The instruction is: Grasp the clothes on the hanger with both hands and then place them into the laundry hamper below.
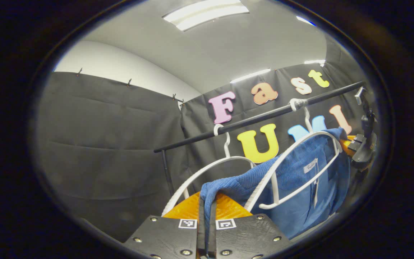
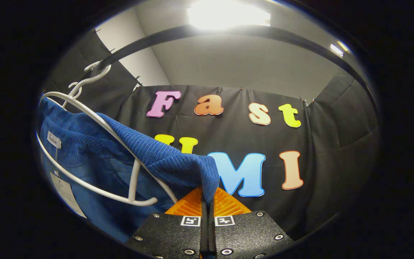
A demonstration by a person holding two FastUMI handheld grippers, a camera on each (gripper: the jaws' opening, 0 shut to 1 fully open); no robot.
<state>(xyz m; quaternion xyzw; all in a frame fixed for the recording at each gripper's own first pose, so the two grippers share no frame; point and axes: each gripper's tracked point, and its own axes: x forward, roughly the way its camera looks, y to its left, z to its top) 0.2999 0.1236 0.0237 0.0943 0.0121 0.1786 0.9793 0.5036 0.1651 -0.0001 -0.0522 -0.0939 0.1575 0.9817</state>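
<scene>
— So where are your jaws just now?

— Both pairs are clamped on the blue garment (image 1: 300,180). My left gripper (image 1: 207,212) has its jaws pressed together on a corner of the ribbed cloth, and my right gripper (image 2: 207,201) pinches the other corner the same way.

— And the garment itself?

— It hangs over a white hanger (image 1: 293,169), hooked on the black rail (image 1: 257,118). A second white hanger (image 1: 210,169) hangs bare just beside it on the same rail, nearer my left jaws. In the right gripper view the hanger's curved arm (image 2: 113,133) runs under the cloth I hold, touching it.

— Any room to move?

— Open air lies above the rail up to the ceiling lights (image 1: 207,14). The black cloth wall (image 1: 102,144) closes in behind and to the sides. The rail arches right over my right jaws.

— What else hangs near?

— A paper tag (image 2: 67,194) dangles off the garment, below a small sewn label (image 2: 53,139). From my left I see the right gripper's body (image 1: 363,144) at the cloth's far edge.
</scene>
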